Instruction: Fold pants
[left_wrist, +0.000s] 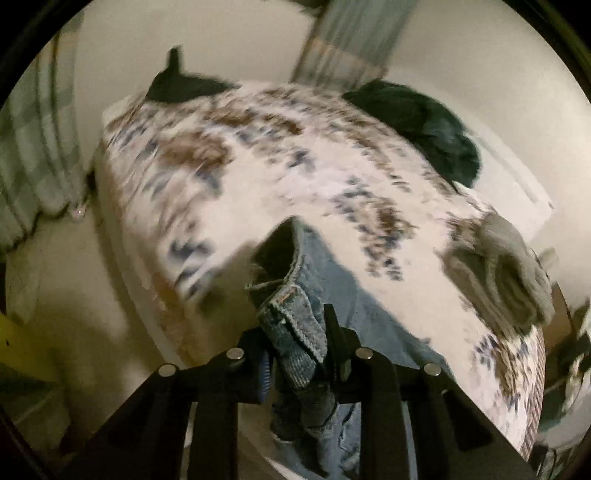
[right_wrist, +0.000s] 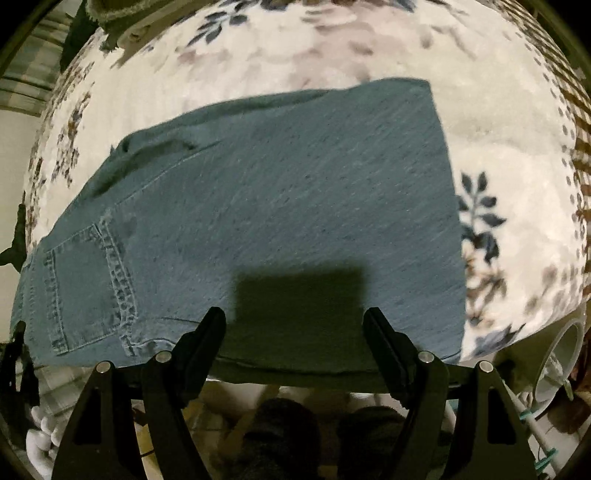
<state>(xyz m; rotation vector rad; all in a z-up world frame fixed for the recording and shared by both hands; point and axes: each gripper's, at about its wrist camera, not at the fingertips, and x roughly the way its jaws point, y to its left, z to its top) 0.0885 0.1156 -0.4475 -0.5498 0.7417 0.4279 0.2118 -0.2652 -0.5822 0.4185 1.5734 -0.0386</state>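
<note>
We find jeans flat on flowered bed cover, already doubled. Left gripper clamped on waistband (corner lifted). Right gripper hovers spread, holding nothing. We judge task midway; further folds remain.

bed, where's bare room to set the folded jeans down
Free: the floral bedspread right of the jeans, and the wide middle between jeans and dark clothes. Crowded: the grey folded pile, and the left gripper clamped on denim.
</note>
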